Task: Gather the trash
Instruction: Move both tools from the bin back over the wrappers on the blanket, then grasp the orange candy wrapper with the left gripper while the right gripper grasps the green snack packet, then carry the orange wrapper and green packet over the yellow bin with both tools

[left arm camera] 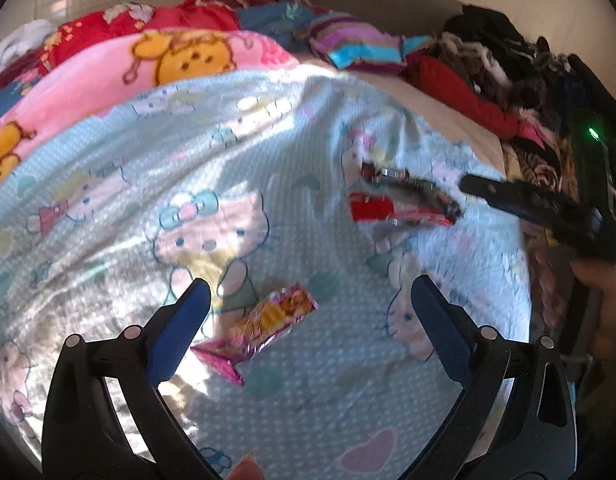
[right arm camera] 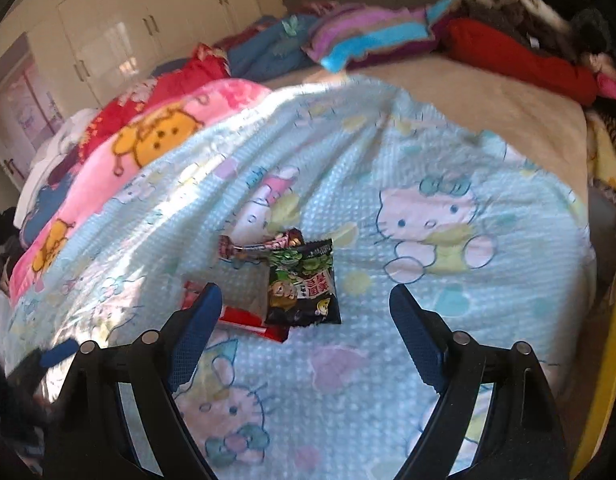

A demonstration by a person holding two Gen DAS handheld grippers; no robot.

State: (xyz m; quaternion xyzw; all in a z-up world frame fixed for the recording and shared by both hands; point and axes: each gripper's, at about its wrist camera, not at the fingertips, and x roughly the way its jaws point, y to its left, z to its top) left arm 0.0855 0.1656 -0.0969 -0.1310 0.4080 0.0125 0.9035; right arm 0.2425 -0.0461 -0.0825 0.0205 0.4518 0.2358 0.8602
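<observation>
A: What is lying under your grippers, biggest thing first?

B: You are looking down at a pale blue cartoon-cat bedspread [left arm camera: 268,152] covering most of the bed. A pink bear-print blanket [left arm camera: 108,76] is lying along its far left edge, and a heap of dark and red clothes [left arm camera: 488,80] is piling up at the far right.

A: And the trash?

B: You are facing three wrappers, all sitting on the bedspread. A black-and-green snack packet [right arm camera: 304,284] is resting partly on top of a red wrapper [right arm camera: 248,318], with some crumpled foil touching its far end (the foil is too blurred to read). A pink-and-yellow wrapper [left arm camera: 260,332] is lying apart from those, nearer you.

A: How are the grippers standing?

B: Your left gripper [left arm camera: 310,294] is hanging over the pink-and-yellow wrapper with its blue fingers [left arm camera: 180,328] spread wide, pressing on nothing. Your right gripper [right arm camera: 306,298] is also standing wide apart; the black-and-green snack packet is showing between its fingertips, and the left finger is overlapping the red wrapper in that view, though I cannot tell whether it is touching. From the left wrist view, your right gripper is reaching in from the right, its tip just beside the red wrapper.
</observation>
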